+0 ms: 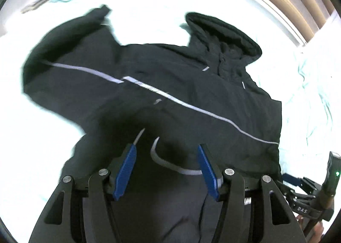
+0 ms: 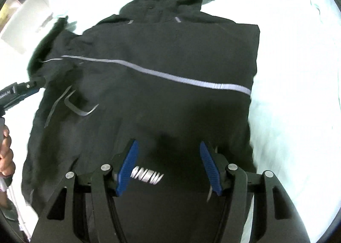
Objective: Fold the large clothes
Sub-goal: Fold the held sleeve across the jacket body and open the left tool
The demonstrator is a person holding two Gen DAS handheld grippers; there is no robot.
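Black hooded jacket [image 1: 170, 94] flat beneath both spread hand-held grippers, left [image 1: 167, 153], right [image 2: 169, 149]

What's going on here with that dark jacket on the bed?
A person is holding a two-finger claw in each hand over a black hooded jacket with a grey reflective stripe, spread flat on a white bedsheet. The left claw and the right claw both hang open near the hem, gripping nothing. One sleeve already looks folded in.
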